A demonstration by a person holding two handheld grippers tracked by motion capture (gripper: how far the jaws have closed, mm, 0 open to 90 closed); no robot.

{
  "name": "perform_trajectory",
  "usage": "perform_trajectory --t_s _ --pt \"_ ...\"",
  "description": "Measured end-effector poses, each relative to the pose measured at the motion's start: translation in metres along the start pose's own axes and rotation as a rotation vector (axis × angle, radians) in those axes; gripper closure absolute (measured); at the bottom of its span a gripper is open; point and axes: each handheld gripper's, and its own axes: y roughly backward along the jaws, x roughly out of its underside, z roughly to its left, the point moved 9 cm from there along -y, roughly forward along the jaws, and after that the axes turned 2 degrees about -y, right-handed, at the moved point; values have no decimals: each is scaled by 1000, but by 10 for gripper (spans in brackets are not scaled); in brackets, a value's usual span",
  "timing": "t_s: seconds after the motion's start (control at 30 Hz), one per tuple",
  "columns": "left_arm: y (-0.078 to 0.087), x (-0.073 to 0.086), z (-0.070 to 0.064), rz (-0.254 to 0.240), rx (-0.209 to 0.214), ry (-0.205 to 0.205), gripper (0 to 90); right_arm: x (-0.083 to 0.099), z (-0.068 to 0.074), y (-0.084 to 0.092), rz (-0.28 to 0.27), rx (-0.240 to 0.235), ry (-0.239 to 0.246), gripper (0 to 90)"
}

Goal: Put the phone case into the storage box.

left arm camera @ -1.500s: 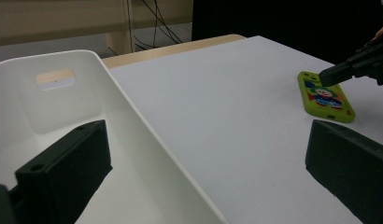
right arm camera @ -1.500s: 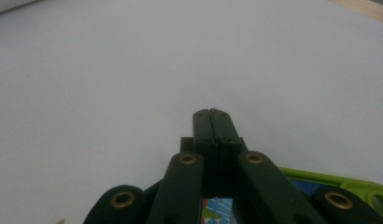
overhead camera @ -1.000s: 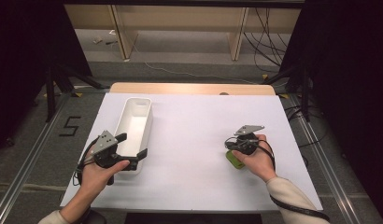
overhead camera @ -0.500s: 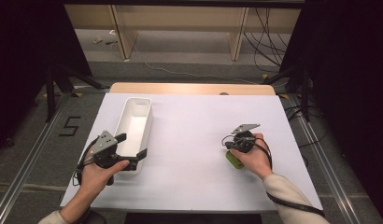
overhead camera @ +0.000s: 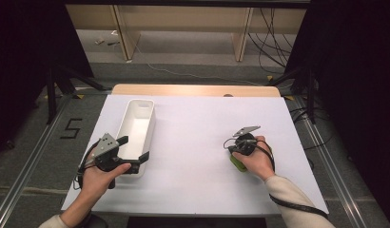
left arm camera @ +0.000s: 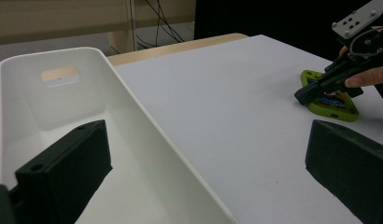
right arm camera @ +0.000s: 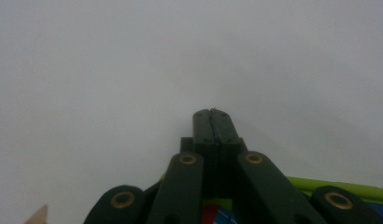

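Little changed from a second ago: both hands much where they were, right tongs (right arm camera: 212,114) pressed together as before with nothing between them, laid low over the green three-cornered toy (left arm camera: 341,113) and nosing past its edge toward the white bin (overhead camera: 140,101). Toy flat on the bench (overhead camera: 198,142), well to the right of the bin, not gripped. Left tongs (overhead camera: 133,148) spread wide, straddling the bin's near right wall, one jaw inside, one outside. Judging by that: pick-up not begun; likely need to open and take the toy by an edge before carrying it to the bin.
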Motion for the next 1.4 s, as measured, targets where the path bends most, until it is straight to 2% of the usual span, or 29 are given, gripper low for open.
perform_trajectory --t_s 1.03,1.4 --pt "2 1 1 0 -7 -1 0 2 1 1 51 -22 -52 900" --pt "3 1 2 -1 -8 3 0 5 3 5 100 -46 -50 900"
